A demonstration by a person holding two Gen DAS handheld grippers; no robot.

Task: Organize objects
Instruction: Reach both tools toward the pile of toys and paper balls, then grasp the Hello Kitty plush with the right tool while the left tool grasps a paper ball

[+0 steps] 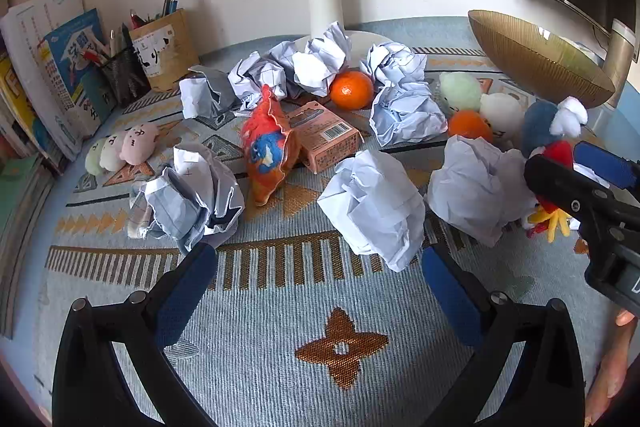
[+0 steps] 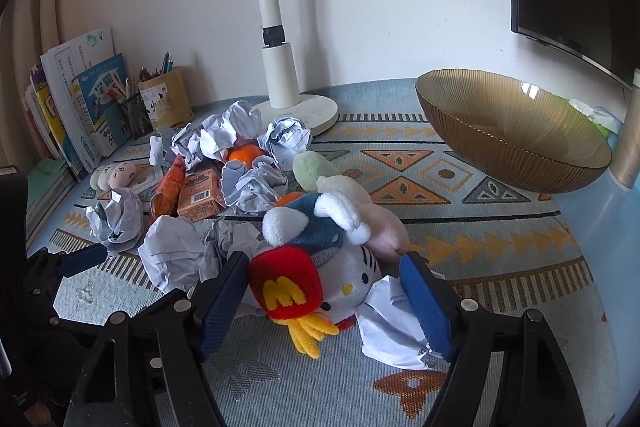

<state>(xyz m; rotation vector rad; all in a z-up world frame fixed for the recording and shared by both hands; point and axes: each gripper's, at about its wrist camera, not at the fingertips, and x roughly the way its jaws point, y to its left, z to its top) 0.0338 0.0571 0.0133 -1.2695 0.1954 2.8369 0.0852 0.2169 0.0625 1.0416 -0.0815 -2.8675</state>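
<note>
Around plush toy (image 2: 320, 267), right claw (image 2: 324, 299) spread

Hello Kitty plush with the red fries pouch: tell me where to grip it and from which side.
Grip the Hello Kitty plush across its soft white head, coming from the near side as the right gripper already does, its open fingers either side of it. The head is the widest squashable part; the red pouch and yellow fries in front would likely slip.
</note>
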